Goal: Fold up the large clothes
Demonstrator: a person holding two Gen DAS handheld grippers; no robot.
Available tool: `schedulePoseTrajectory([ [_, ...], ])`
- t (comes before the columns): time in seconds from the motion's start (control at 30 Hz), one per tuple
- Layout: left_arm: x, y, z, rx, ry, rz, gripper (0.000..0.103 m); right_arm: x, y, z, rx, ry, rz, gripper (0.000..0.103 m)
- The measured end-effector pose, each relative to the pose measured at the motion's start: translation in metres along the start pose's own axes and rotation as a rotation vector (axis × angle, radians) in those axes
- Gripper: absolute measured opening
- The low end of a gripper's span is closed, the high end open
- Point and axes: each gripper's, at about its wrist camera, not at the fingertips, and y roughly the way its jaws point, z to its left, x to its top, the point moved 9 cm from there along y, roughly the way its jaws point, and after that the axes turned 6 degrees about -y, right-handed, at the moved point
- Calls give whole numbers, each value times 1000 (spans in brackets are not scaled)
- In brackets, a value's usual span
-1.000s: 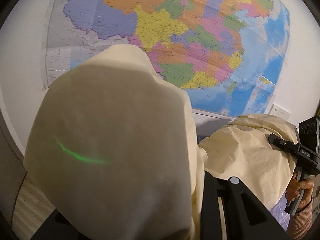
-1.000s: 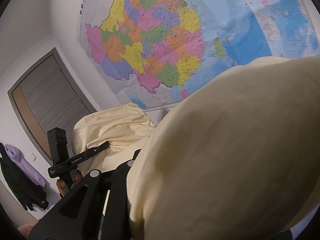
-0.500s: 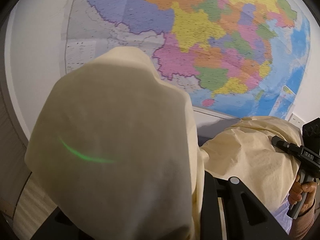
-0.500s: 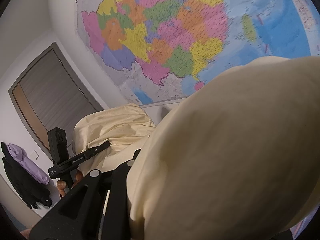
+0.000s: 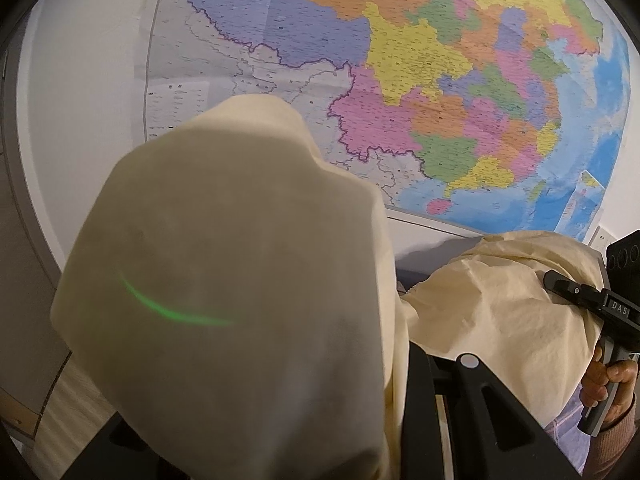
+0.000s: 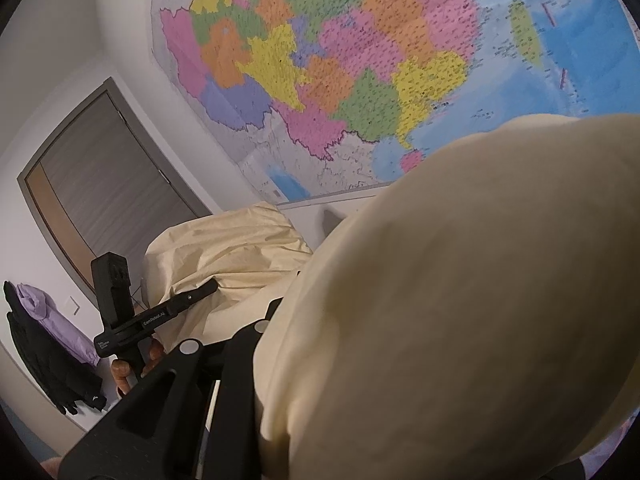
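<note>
Fingers of left gripper (image 5: 404, 360) clamping a narrow gap on the cream garment (image 5: 240, 300), cloth draping over the tips and hiding most of the jaws in left wrist view; only the right-hand black finger (image 5: 472, 408) showing. Fingers of right gripper (image 6: 256, 344) likewise pinching nearly closed on the same fabric, its bulk ballooning over the lens side, one black finger (image 6: 168, 396) visible at bottom left.

Holding garment up in the air w/ both grippers, well apart, prob. to let it hang and spread between two pinch points before laying a fold. Sagging between them, cloth bunching around each tip, so exact grip spot (hem vs. shoulder) impossible to tell.

Seeing each gripper from the other cam: right gripper at frame edge w/ a hand (image 5: 608, 380) on its handle, left gripper (image 6: 208, 290) poking into the draped cloth w/ a hand (image 6: 132, 364) below.

Facing a wall map (image 5: 440, 80); grey door (image 6: 108, 184) and hanging dark and purple clothes (image 6: 44, 344) off to the side. No folding surface in view, so where the cloth is going stays unclear.

Judging task as early: garment lifted, no fold made yet.
</note>
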Motion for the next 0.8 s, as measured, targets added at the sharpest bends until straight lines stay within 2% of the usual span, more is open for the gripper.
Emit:
schedulePoseTrajectory([
  [0.8,22,8,46,66,-36,-22,24,-6,31,10,25,-13,32,16],
])
